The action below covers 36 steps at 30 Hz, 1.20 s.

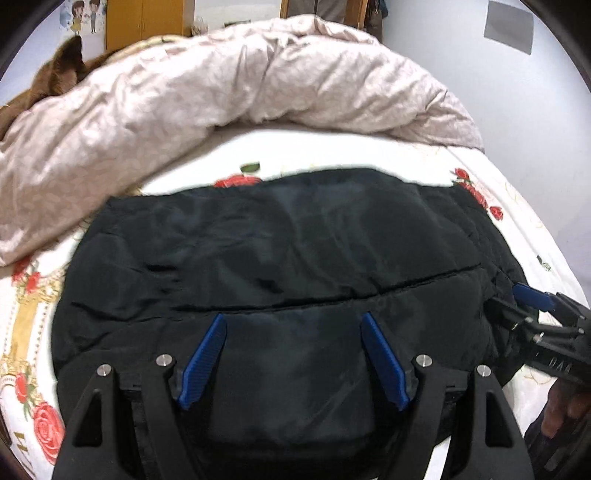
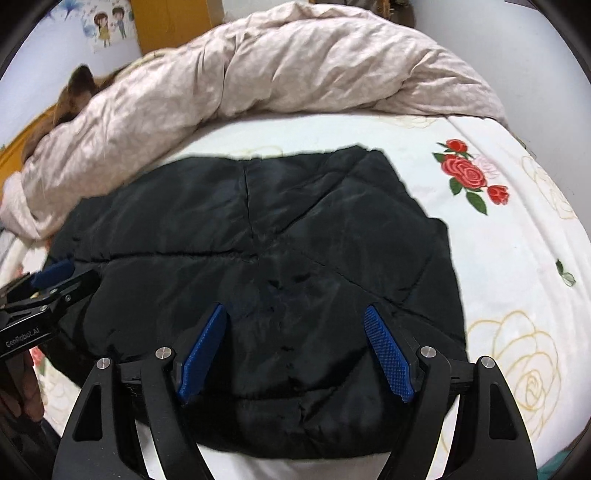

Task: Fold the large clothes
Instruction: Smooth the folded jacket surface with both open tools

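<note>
Bedroom, pale walls, a cartoon sticker (image 2: 109, 26) at 11 o'clock in the right wrist view and an orange wooden wardrobe (image 1: 142, 24) behind the bed. Work surface: a white bed sheet printed with red and gold roses (image 2: 517, 229). A crumpled beige quilt (image 1: 207, 88) is heaped along the far side, 9 to 2 o'clock.

Task item: a black padded jacket of shiny quilted fabric (image 1: 280, 240) lies flat near the middle of the sheet, already gathered into a compact, roughly rectangular bundle; it is just short of the quilt at its far left corner.

Left gripper (image 1: 293, 356): blue ribbed pads spread wide, hovering over the near edge of the jacket, nothing between them. Right gripper (image 2: 293, 352): likewise wide open and empty, over the jacket's near right part. Each shows at the edge of the other's view, side by side.

Step in hand, as I judge it: taking the near edge for another fold. To do it well, lower both pairs of fingers to the near hem together, pinch through all layers, not just the slippery shell, lift evenly and carry toward 12 o'clock, keeping the edge straight so trapped air does not puff the bundle open. Stop short of the quilt.

Containers: none visible in either view.
</note>
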### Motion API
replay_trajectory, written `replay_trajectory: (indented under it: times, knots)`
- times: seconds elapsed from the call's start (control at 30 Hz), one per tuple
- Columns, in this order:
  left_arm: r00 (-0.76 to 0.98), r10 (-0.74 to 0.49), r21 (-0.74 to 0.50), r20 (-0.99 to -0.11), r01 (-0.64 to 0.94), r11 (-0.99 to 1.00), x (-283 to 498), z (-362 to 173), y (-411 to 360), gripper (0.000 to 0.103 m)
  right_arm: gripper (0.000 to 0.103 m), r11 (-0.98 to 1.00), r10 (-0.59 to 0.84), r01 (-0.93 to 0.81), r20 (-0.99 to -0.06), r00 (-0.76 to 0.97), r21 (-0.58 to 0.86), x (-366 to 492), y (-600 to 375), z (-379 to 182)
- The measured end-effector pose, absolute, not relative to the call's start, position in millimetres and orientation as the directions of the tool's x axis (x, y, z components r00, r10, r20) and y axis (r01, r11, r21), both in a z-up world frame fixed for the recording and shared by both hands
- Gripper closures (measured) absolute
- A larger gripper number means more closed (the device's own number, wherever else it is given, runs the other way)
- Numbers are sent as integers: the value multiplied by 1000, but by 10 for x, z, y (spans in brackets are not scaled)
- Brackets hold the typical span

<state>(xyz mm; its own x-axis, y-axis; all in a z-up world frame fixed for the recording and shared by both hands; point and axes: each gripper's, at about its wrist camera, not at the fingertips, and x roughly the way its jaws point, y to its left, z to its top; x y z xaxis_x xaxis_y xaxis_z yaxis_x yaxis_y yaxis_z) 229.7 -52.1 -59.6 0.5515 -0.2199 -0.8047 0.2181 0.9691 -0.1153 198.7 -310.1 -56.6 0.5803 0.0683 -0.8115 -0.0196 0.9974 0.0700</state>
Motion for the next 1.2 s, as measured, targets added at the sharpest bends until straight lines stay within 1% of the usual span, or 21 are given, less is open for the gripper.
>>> replay_trajectory:
  times: [0.1,0.23,0.3,0.37,0.4,0.5,0.6,0.7,0.77,0.83,0.93,1.07,1.17,1.2]
  knots:
    - [531,-222,-131,-818,204,970,2415,-736,-544,24,26,997,73,-6,-839,539,83,2116,-3166,-771]
    - [535,-200,-94,-821,218,971,2477,-851,-626,23,26,1000,28,-24,-845,534,18,2178,-3104,-901]
    - [532,-203,-100,-822,216,971,2512,-863,-634,22,25,1000,24,-16,-847,531,18,2202,-3104,-929]
    - [521,-206,-106,-828,216,971,2531,-796,-624,23,25,1000,27,-8,-852,523,26,2210,-3122,-870]
    - [520,-214,-114,-827,217,969,2524,-736,-603,25,25,999,34,-8,-852,522,36,2201,-3132,-793]
    - [549,-246,-146,-799,220,964,2496,-515,-485,28,26,998,52,-2,-816,575,62,2146,-3189,-531]
    - [587,-224,-129,-778,199,971,2636,-372,-377,28,26,998,51,-3,-794,606,62,2264,-3218,-363]
    - [553,-195,-123,-810,164,979,2907,-509,-311,28,26,999,26,19,-813,581,46,2527,-3250,-432]
    - [508,-195,-130,-839,161,978,3034,-713,-312,27,26,998,23,31,-848,530,47,2694,-3308,-617]
    - [513,-182,-103,-839,178,979,3065,-823,-366,27,25,997,43,31,-860,508,69,2765,-3359,-759]
    - [525,-161,-81,-836,172,982,3045,-922,-446,27,23,999,23,15,-859,512,35,2772,-3331,-882]
    - [523,-173,-94,-835,175,980,3057,-895,-438,28,23,999,17,20,-862,506,32,2776,-3349,-900]
    - [526,-197,-115,-827,184,976,3013,-720,-323,33,23,999,22,28,-859,512,43,2744,-3365,-751]
    - [539,-196,-114,-819,181,977,2993,-647,-256,33,24,999,16,31,-851,525,38,2706,-3355,-679]
